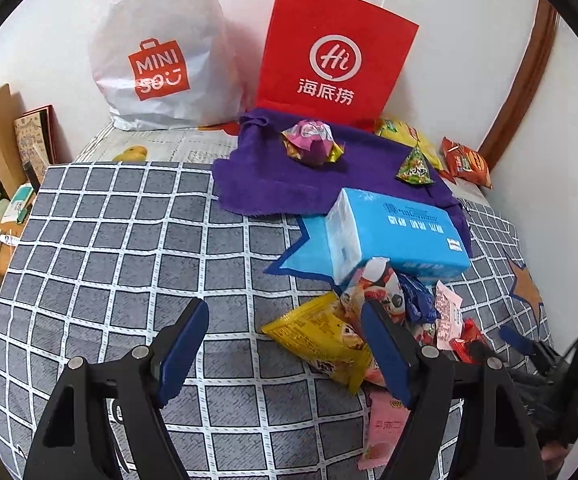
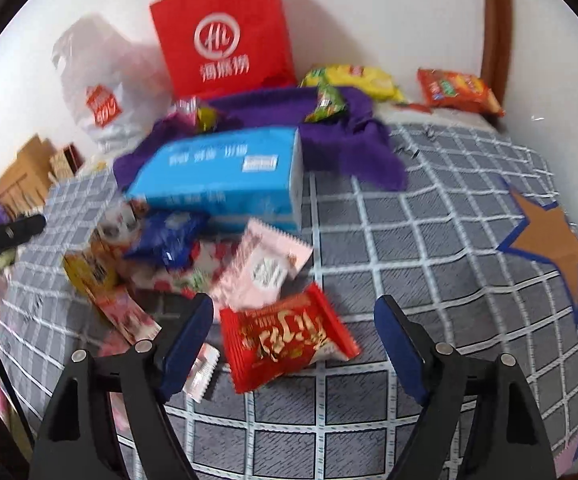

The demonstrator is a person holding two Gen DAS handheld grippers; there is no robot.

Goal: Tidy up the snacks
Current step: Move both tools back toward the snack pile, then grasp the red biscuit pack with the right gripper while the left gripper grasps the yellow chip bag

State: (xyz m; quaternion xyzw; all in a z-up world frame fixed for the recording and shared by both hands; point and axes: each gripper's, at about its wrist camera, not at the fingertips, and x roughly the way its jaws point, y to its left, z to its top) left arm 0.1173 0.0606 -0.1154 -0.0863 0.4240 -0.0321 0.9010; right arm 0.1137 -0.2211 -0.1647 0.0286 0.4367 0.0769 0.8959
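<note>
Counting perhaps eight snack packets [image 2: 289, 340], two bags [image 1: 335, 56].

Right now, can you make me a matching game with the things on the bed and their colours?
Things:
1. tissue pack
2. paper bag with the Hi logo
3. towel
4. snack packet next to the left tongs

Colours:
A. purple
B. yellow
C. light blue
D. red

Pairs: 1-C, 2-D, 3-A, 4-B
</note>
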